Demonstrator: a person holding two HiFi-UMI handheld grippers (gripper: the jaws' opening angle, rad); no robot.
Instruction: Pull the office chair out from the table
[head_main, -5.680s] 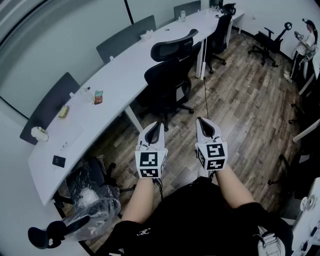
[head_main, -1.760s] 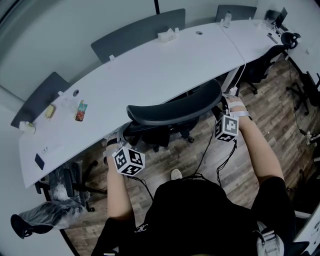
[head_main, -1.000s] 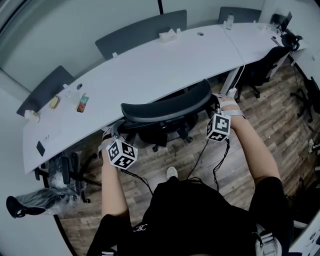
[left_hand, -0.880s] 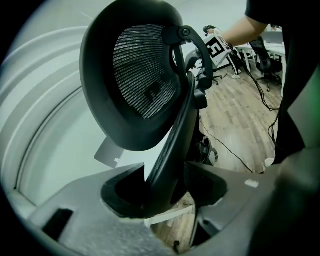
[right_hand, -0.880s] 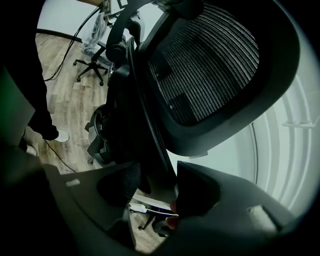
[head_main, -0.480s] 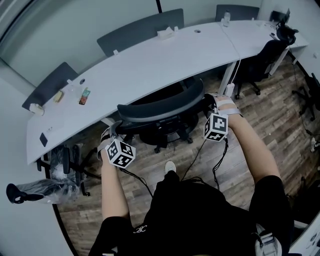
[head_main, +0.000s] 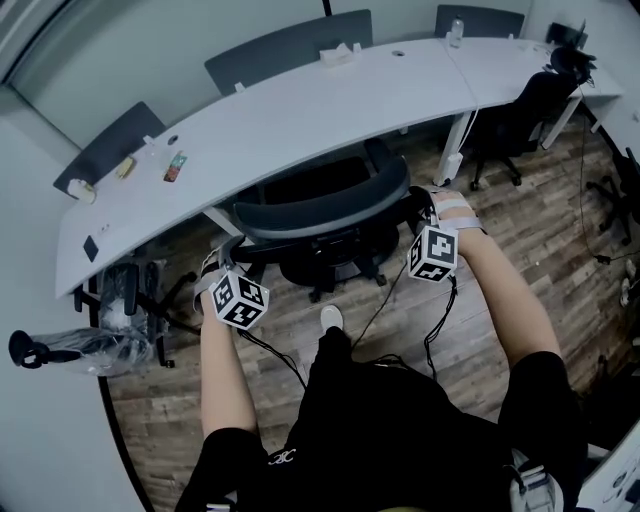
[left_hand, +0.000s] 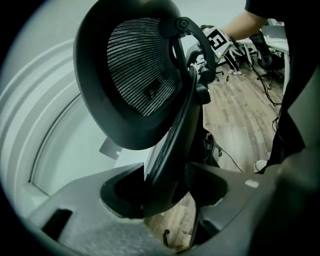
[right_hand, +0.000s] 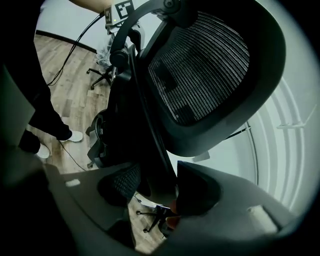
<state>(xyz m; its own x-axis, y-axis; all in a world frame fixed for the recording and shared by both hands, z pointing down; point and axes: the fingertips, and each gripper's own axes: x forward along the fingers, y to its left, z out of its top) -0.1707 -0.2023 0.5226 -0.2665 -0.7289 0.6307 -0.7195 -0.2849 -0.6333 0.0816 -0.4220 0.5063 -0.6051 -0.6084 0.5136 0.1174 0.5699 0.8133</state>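
Observation:
The black mesh office chair (head_main: 322, 214) stands in front of the curved white table (head_main: 300, 105), its backrest towards me and a strip of floor between it and the table edge. My left gripper (head_main: 226, 264) is shut on the backrest's left edge. My right gripper (head_main: 427, 206) is shut on its right edge. In the left gripper view the jaws of the left gripper (left_hand: 167, 184) clamp the backrest rim (left_hand: 172, 145). In the right gripper view the right gripper (right_hand: 155, 192) clamps the opposite rim (right_hand: 150, 150), under the mesh headrest (right_hand: 205, 70).
A plastic-wrapped chair (head_main: 110, 325) lies at the left by the table end. Another black chair (head_main: 520, 110) stands at the right. Grey panels (head_main: 290, 45) line the table's far side. Small items (head_main: 175, 165) sit on the table. Cables (head_main: 400, 300) trail over the wood floor near my shoe (head_main: 330, 318).
The chair has rolled back from the table toward me, held at both sides by the grippers. More floor now shows between the chair and the table edge.

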